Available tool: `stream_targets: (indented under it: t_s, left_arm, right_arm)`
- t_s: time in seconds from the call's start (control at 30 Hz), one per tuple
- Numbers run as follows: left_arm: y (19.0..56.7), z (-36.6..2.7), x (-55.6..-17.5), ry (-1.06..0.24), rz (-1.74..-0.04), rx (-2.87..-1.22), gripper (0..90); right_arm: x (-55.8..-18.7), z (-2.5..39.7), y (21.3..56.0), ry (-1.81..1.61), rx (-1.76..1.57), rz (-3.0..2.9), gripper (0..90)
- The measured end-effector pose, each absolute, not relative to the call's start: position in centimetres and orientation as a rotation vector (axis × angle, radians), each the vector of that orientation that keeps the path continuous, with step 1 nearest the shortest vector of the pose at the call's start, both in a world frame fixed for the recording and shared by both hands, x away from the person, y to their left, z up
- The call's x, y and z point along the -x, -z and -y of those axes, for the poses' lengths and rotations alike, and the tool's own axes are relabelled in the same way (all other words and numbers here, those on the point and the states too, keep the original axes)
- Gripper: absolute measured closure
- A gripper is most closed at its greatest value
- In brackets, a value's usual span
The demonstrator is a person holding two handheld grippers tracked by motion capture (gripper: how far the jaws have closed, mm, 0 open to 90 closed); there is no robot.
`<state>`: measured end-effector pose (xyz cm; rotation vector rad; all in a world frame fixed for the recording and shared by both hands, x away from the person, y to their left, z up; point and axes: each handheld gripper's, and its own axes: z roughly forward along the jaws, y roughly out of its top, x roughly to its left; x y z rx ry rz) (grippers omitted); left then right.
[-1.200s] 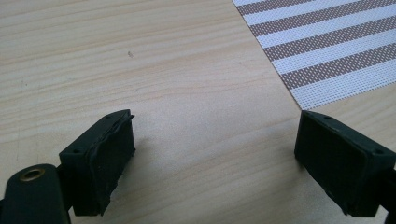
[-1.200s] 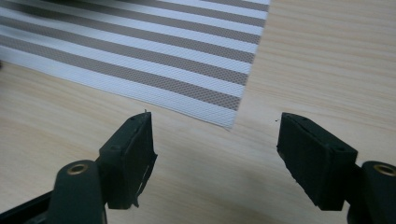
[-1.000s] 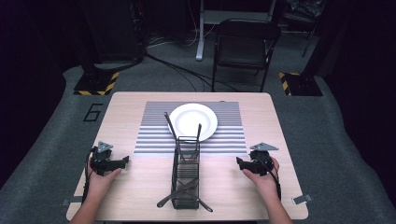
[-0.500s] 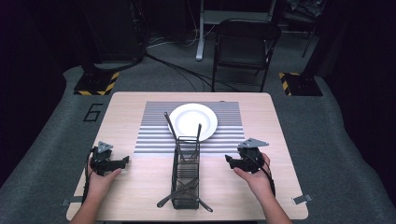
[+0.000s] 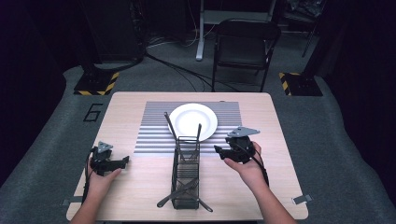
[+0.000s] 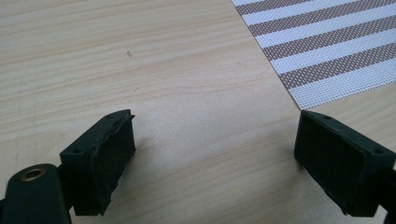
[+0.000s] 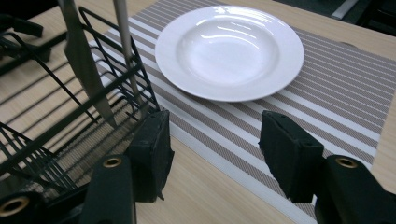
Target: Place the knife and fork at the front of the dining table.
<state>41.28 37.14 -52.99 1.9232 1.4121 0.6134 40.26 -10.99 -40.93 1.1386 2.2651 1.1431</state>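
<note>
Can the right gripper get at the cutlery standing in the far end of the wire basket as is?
Probably yes. The right gripper is open beside the wire basket, and the upright knife and the second handle stand just past its jaw, nothing between.

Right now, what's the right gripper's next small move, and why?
Probably ease the right gripper further toward the wire rack: its jaws stand open beside the rack's near end, just short of the upright utensils, and hold nothing.
</note>
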Motion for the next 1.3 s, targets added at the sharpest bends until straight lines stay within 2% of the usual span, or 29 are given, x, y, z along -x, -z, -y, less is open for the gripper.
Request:
stream_targets:
  t_s: [0.6, 0.93, 1.3]
  left_arm:
    - [53.0, -37.1, -41.3, -0.614, -1.412, -1.922, 12.3]
    - [53.0, -37.1, -41.3, -0.613, -1.408, -1.924, 12.4]
    - [53.0, -37.1, -41.3, -0.61, -1.403, -1.928, 12.6]
  right_arm:
    - [-41.6, 7.4, 38.5, -1.212, -1.056, -2.339, 45.4]
    - [-42.3, 6.1, 38.4, -1.227, -1.053, -2.366, 50.1]
    - [-42.9, 4.7, 38.7, -1.235, -1.032, -2.39, 59.1]
